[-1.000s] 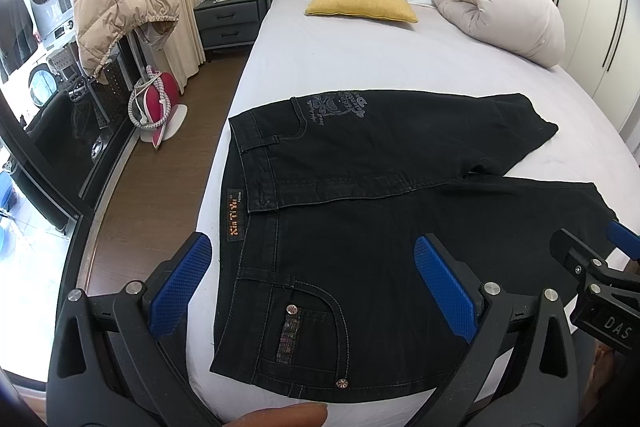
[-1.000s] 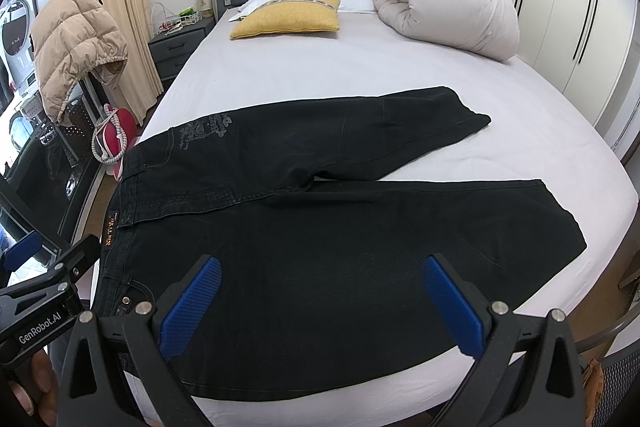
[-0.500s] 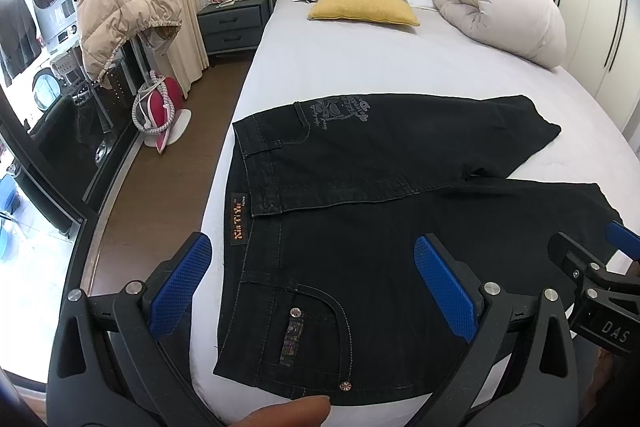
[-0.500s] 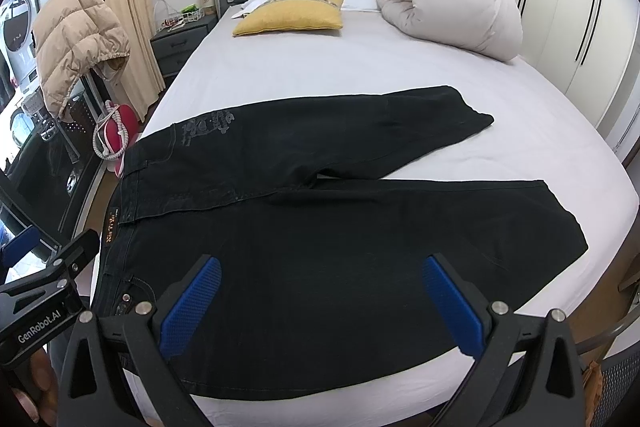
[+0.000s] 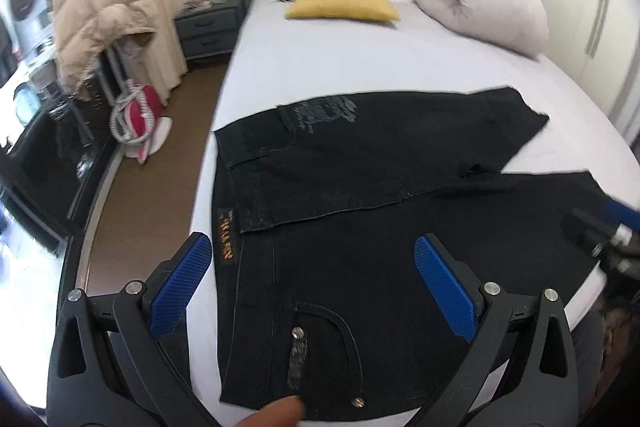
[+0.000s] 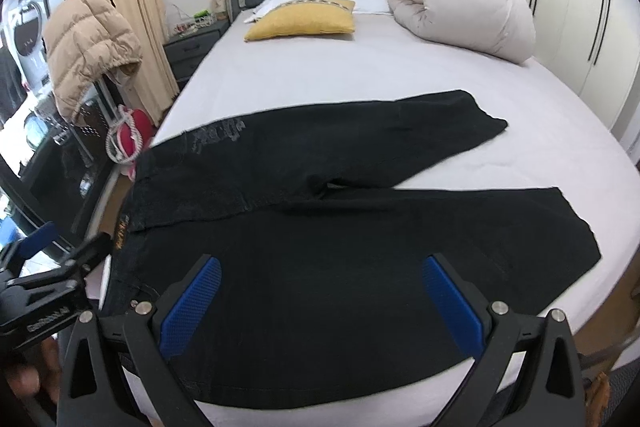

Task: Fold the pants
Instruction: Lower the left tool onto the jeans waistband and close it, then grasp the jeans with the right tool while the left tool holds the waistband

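Jaws of both grippers gape over black pants (image 5: 360,227) lying crosswise, waistband left, legs right.

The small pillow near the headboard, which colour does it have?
The pillow is mustard yellow, with a patterned band along its top edge. It shows best in the right wrist view.

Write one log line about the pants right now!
pants: flat on bed, unfolded | left gripper: open, empty | right gripper: open, empty
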### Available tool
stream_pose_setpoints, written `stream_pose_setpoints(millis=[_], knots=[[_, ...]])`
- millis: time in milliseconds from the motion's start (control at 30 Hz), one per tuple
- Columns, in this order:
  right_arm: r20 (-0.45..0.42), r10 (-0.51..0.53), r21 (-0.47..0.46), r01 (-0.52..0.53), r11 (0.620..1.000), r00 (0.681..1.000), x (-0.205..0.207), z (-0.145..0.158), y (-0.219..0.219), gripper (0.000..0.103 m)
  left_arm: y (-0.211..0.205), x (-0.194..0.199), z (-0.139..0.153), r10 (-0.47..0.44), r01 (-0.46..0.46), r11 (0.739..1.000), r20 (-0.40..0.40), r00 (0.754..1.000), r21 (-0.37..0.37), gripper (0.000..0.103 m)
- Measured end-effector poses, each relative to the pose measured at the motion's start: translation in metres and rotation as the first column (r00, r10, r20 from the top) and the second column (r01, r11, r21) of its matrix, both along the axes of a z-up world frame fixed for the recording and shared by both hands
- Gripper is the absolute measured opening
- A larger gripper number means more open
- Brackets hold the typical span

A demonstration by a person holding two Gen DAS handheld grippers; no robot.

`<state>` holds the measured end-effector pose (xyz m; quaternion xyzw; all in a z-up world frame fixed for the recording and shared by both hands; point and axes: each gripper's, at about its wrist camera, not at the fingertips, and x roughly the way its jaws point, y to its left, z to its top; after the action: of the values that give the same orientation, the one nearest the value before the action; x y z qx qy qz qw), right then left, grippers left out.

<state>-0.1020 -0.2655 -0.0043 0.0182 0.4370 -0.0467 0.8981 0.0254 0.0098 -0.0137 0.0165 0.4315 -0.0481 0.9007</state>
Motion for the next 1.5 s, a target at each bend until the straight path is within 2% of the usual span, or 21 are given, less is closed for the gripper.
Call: stream_pose_setpoints(millis=[33,100,200,267,333,467,600,700,833,933,1000,1033,1067,1133,1200,1233,1267,1333,1367,1433,1500], knots=[[0.011,0.006,0.015,-0.006,1.0,1.0,0.003,0.002,-0.004,0.103,0.002,0.006,-0.002,-0.009,0.009,1.0,-0.012,1.0,-0.009,0.103],[0.027,0.013,0.033,-0.014,0.999,1.0,0.011,0.006,-0.012,0.103,0.003,0.019,-0.008,-0.012,0.012,1.0,-0.018,1.0,0.029,0.103],[0.051,0.028,0.064,-0.031,0.997,0.998,0.026,0.009,-0.025,0.103,0.002,0.033,-0.012,-0.025,0.022,0.996,0.034,0.999,0.089,0.103],[0.06,0.039,0.08,-0.044,0.996,0.997,0.039,0.011,-0.033,0.103,0.006,0.046,-0.014,-0.026,0.023,0.997,0.033,0.999,0.078,0.103],[0.059,0.051,0.084,-0.056,0.995,0.997,0.05,0.01,-0.04,0.103,0.012,0.066,-0.019,-0.017,0.017,0.998,-0.011,1.0,0.057,0.103],[0.042,0.108,0.079,-0.111,0.991,0.993,0.081,0.005,-0.052,0.103,0.032,0.122,-0.029,0.004,-0.002,1.0,-0.055,0.998,0.028,0.103],[-0.007,0.213,0.083,-0.211,0.974,0.977,0.111,-0.007,-0.06,0.092,0.046,0.193,-0.034,-0.092,0.094,0.994,-0.044,0.995,0.049,0.103],[-0.039,0.303,0.101,-0.298,0.949,0.952,0.131,-0.015,-0.064,0.085,0.05,0.255,-0.051,-0.214,0.221,0.974,-0.118,0.97,0.047,0.103],[-0.055,0.417,0.096,-0.41,0.907,0.907,0.153,-0.024,-0.061,0.079,0.054,0.32,-0.091,-0.345,0.355,0.935,-0.263,0.901,-0.011,0.1],[-0.07,0.491,0.126,-0.481,0.868,0.868,0.167,-0.034,-0.06,0.075,0.062,0.353,-0.116,-0.382,0.377,0.922,-0.336,0.861,-0.081,0.096],[-0.081,0.525,0.132,-0.513,0.848,0.847,0.175,-0.04,-0.057,0.072,0.065,0.372,-0.126,-0.391,0.38,0.919,-0.363,0.846,-0.105,0.096],[-0.088,0.537,0.132,-0.525,0.841,0.839,0.179,-0.043,-0.056,0.07,0.066,0.382,-0.133,-0.404,0.389,0.913,-0.389,0.827,-0.122,0.093],[-0.099,0.551,0.137,-0.538,0.832,0.828,0.184,-0.048,-0.055,0.068,0.066,0.387,-0.139,-0.421,0.4,0.906,-0.412,0.808,-0.141,0.084],[-0.103,0.573,0.166,-0.554,0.816,0.813,0.191,-0.052,-0.053,0.067,0.063,0.396,-0.15,-0.439,0.425,0.894,-0.456,0.774,-0.141,0.081],[-0.103,0.583,0.178,-0.562,0.808,0.806,0.198,-0.055,-0.051,0.066,0.06,0.4,-0.153,-0.454,0.451,0.883,-0.469,0.757,-0.127,0.079],[-0.104,0.588,0.181,-0.566,0.804,0.802,0.201,-0.056,-0.05,0.066,0.059,0.403,-0.153,-0.457,0.458,0.88,-0.477,0.751,-0.123,0.071],[-0.107,0.595,0.181,-0.572,0.8,0.797,0.205,-0.057,-0.049,0.064,0.056,0.405,-0.154,-0.454,0.459,0.881,-0.479,0.751,-0.115,0.053],[-0.108,0.61,0.179,-0.588,0.789,0.785,0.211,-0.058,-0.044,0.062,0.057,0.411,-0.153,-0.452,0.45,0.884,-0.486,0.748,-0.128,0.027],[-0.108,0.621,0.181,-0.599,0.78,0.777,0.216,-0.059,-0.041,0.06,0.056,0.409,-0.151,-0.461,0.451,0.88,-0.486,0.743,-0.145,0.019],[-0.11,0.63,0.178,-0.608,0.773,0.769,0.225,-0.06,-0.037,0.059,0.05,0.404,-0.15,-0.457,0.467,0.878,-0.477,0.751,-0.106,0.015],[-0.114,0.644,0.16,-0.626,0.763,0.756,0.236,-0.059,-0.029,0.058,0.044,0.395,-0.147,-0.455,0.476,0.877,-0.445,0.771,-0.071,0.012]])
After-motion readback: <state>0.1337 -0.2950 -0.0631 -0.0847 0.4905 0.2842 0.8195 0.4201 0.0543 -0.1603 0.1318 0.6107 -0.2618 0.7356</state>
